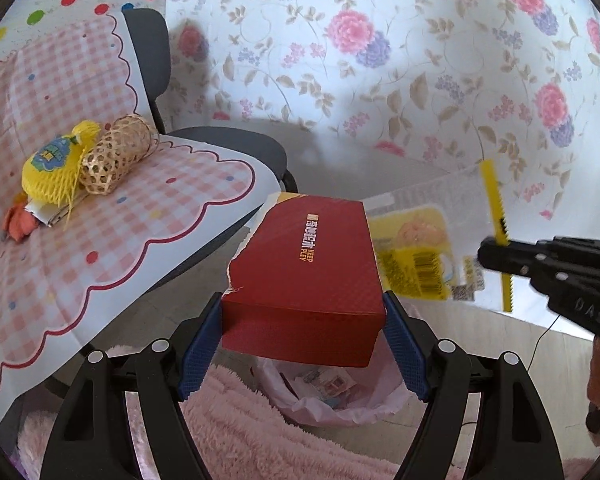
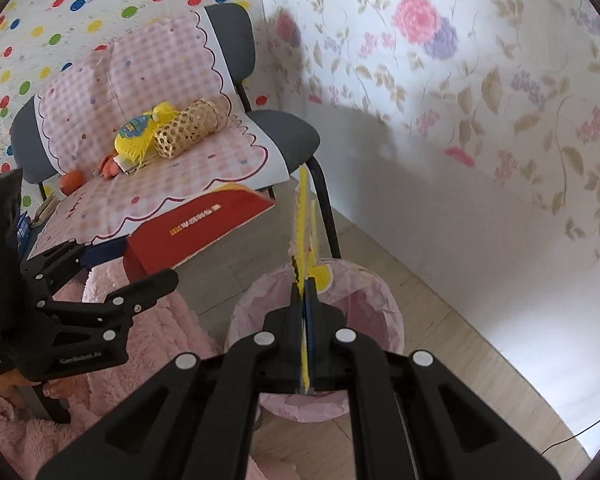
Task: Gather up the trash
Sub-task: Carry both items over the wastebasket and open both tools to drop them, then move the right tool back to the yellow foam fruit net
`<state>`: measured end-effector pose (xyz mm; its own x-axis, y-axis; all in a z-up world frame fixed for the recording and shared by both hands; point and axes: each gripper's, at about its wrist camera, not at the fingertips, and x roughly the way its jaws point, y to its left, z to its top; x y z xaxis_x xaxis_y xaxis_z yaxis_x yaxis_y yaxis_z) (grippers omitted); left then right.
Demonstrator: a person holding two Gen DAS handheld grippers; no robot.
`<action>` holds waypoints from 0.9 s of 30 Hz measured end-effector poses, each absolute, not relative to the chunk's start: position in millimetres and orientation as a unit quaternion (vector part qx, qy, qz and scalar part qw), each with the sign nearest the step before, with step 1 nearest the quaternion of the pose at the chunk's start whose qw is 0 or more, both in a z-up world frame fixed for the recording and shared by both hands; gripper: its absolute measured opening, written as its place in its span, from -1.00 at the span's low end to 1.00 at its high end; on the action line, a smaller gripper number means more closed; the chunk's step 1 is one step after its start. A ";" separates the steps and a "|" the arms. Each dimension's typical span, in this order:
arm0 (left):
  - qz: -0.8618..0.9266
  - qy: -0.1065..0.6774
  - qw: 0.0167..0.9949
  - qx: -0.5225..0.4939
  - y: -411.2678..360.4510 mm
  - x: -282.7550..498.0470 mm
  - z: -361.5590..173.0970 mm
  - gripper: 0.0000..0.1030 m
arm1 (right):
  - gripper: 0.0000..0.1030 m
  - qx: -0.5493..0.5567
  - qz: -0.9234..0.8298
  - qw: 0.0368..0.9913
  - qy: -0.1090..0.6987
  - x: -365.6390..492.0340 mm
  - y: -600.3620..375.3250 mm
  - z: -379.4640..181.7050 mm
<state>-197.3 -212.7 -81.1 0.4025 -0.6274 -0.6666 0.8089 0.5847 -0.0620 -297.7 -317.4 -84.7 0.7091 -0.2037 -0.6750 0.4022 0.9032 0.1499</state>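
Note:
My left gripper point(image 1: 303, 322) is shut on a red cardboard box point(image 1: 308, 260) and holds it in the air above a pink-lined trash bin point(image 1: 328, 396). The box also shows in the right wrist view point(image 2: 196, 232), with the left gripper point(image 2: 100, 280) beside it. My right gripper point(image 2: 305, 284) is shut on a clear and yellow plastic package point(image 2: 305, 216), seen edge-on, held over the bin point(image 2: 364, 300). In the left wrist view the package point(image 1: 424, 240) hangs flat from the right gripper point(image 1: 500, 256).
A grey chair point(image 2: 288, 136) with a pink checked cover carries a yellow net bag point(image 2: 138, 136), a woven bamboo tube point(image 2: 188, 128) and small orange items point(image 2: 72, 182). A pink fluffy rug point(image 1: 240, 432) lies under the bin. Floral wall point(image 2: 460, 120) behind.

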 end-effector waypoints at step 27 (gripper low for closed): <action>-0.376 0.349 0.853 0.095 -194.6 -162.4 -73.1 0.68 | -0.22 0.168 -0.180 0.899 0.361 -261.5 -349.9 -113.3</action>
<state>-162.4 -194.6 -73.1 0.4727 -0.5755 -0.6674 0.7084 0.6986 -0.1008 -261.5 -349.9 -113.3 0.6742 -0.2025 -0.7102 0.4454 0.8786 0.1723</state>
